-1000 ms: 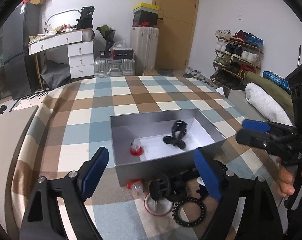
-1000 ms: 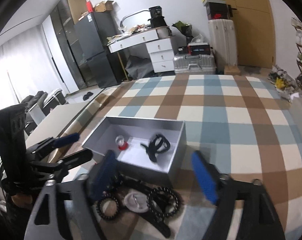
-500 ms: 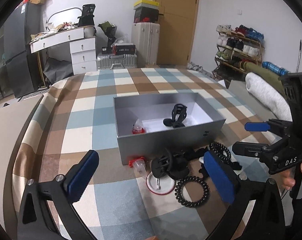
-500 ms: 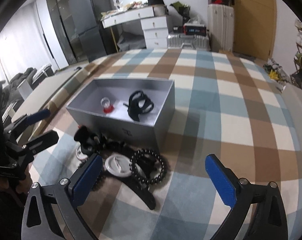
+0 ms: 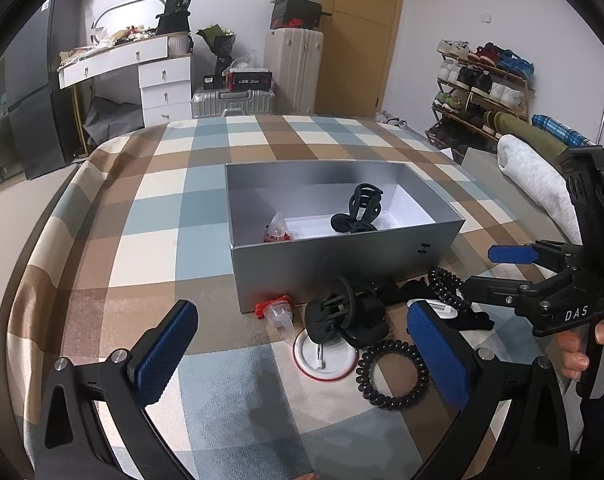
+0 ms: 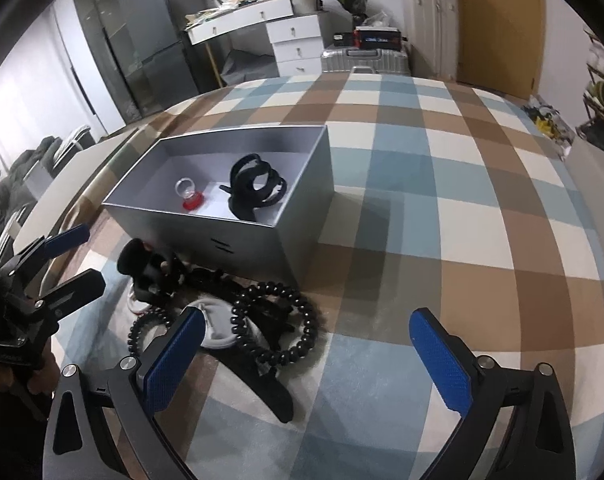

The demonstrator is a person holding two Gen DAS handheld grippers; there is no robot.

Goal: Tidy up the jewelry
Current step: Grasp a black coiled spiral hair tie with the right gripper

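Note:
A grey open box stands on the checked cloth and holds a black hair claw and a red-based clear ring case. In front of it lie another red ring case, a black hair claw, a white round dish, a black spiral hair tie and a black bead bracelet. My left gripper is open and empty above this pile. My right gripper is open and empty beside the bracelet; it also shows in the left wrist view.
The table carries a blue, brown and cream checked cloth. Behind it stand a white desk, suitcases, a door and a shoe rack. A rolled white towel lies at the right.
Both grippers have pulled back and up from the box, so the pile in front of it now shows fully. Both stayed open and empty. No item has moved.

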